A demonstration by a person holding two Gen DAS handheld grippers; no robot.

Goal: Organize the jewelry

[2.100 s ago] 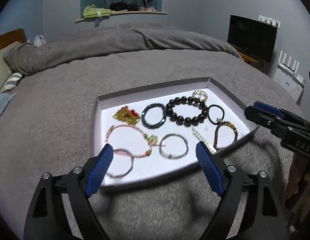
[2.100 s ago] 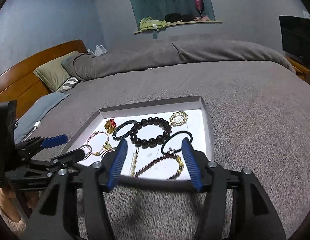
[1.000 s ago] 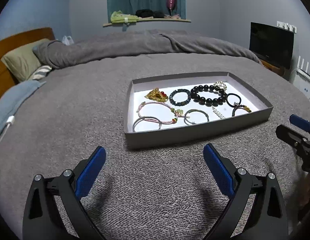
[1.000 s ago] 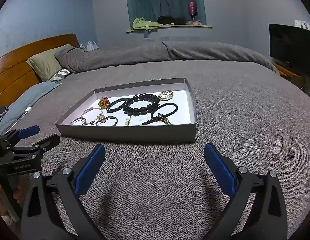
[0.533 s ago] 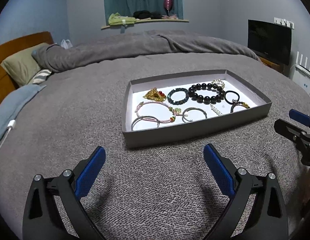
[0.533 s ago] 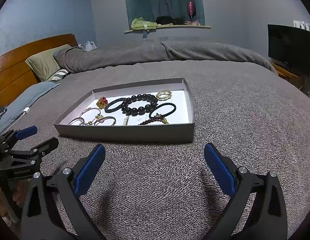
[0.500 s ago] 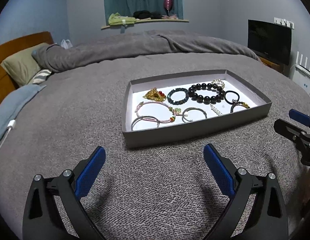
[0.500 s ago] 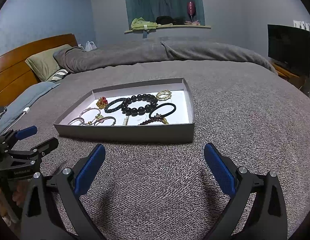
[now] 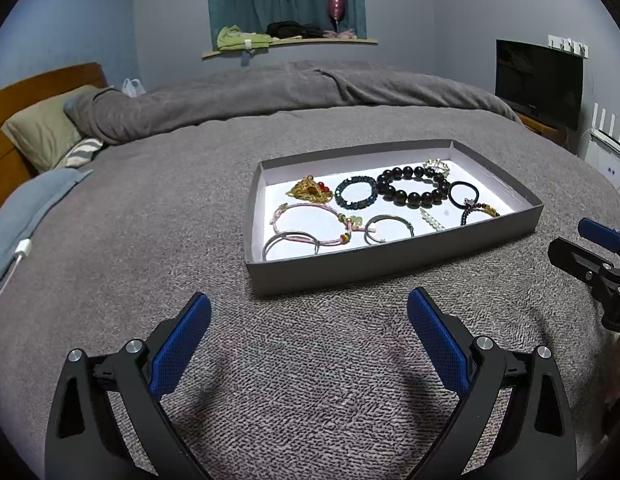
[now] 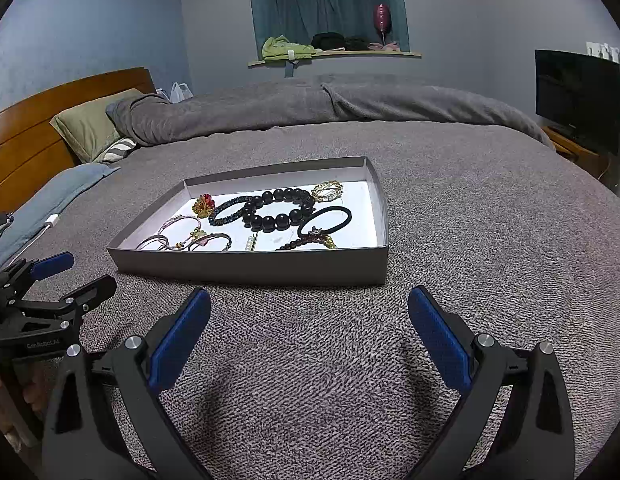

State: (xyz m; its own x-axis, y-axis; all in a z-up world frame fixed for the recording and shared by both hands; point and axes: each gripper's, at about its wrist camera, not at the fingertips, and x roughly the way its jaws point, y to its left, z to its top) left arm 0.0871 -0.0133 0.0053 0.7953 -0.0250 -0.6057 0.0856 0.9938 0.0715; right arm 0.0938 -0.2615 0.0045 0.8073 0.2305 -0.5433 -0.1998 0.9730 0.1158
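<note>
A shallow grey tray (image 9: 394, 261) with a white floor lies on the grey bedspread and also shows in the right wrist view (image 10: 249, 267). In it lie a black bead bracelet (image 9: 414, 191), a dark teal bead bracelet (image 9: 356, 193), a gold and red ornament (image 9: 310, 191), pink cord bangles (image 9: 305, 224), a silver bangle (image 9: 390, 229), a black hair tie (image 9: 464, 195) and a small gold ring piece (image 10: 328, 191). My left gripper (image 9: 307, 338) is open and empty, short of the tray's near wall. My right gripper (image 10: 307, 338) is open and empty too, also short of the tray.
The grey bedspread (image 9: 149, 208) spreads all around the tray. Pillows (image 9: 45, 132) and a wooden headboard (image 10: 49, 120) are at the left. A folded duvet (image 9: 289, 88) lies behind. A TV (image 9: 538, 84) stands at the right.
Both grippers have drawn back from over the tray and opened wide. In the last half second nothing has visibly moved.
</note>
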